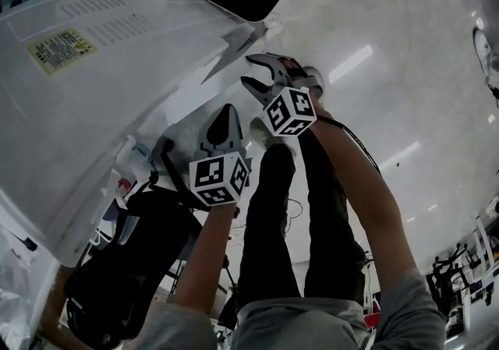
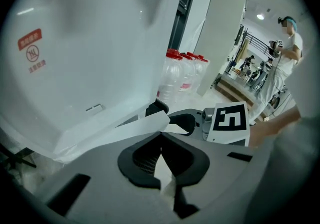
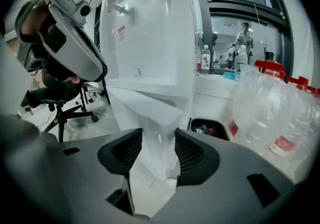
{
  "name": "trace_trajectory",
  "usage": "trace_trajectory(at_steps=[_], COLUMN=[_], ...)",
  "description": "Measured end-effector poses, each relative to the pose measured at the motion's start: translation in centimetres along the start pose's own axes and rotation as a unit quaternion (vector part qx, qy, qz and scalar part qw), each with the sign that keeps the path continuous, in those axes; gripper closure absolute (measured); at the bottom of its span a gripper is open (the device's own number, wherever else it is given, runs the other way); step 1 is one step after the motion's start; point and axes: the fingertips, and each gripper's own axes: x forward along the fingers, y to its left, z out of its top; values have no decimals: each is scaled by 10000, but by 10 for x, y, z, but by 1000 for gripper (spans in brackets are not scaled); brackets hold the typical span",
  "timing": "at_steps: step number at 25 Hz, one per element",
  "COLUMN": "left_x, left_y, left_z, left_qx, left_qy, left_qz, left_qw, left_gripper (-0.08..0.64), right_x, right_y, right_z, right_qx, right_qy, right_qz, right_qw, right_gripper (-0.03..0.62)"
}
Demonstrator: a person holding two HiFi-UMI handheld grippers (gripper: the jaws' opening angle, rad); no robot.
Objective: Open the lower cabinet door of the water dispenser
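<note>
At the left of the head view stands the white water dispenser (image 1: pixel 86 99), tall and upright. Beside it, the left tool (image 1: pixel 226 118) has its jaws together on nothing, and its tips point at the dispenser's front, just short of the door. The lower cabinet door (image 3: pixel 147 111) sits low on that front and looks already a little ajar. Its leaf points out toward the person, and its free edge, the long axis, runs upright. Farther right, the right tool (image 3: pixel 158 137) is the nearer one. Its jaws are around this free edge, one pad on each face, clamped as far as I can judge. The door lies straight ahead of it, so the coming pull should go back toward the person.
</note>
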Motion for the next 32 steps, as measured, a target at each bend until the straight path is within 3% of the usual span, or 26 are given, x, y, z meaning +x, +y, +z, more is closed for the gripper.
trace_trajectory(at_steps=[12, 20, 25, 32], left_x=[-44, -68, -74, -80], left_y=[7, 20, 13, 2], left_z=[-38, -69, -89, -104], left_qx=[452, 328, 175, 39], left_qy=[-201, -130, -68, -106], left_qz=[-523, -531, -502, -265], left_qw=[9974, 9980, 9986, 9996], left_gripper=[551, 551, 551, 551], right_x=[-25, -37, -44, -53], right_y=[38, 69, 88, 105], right_z=[-20, -32, -37, -44], right_qx=[590, 958, 1186, 910], right_qy=[159, 218, 77, 8], right_qz=[-993, -1310, -1386, -1070], right_qw=[9932, 9865, 9832, 9901], right_gripper=[391, 383, 376, 377])
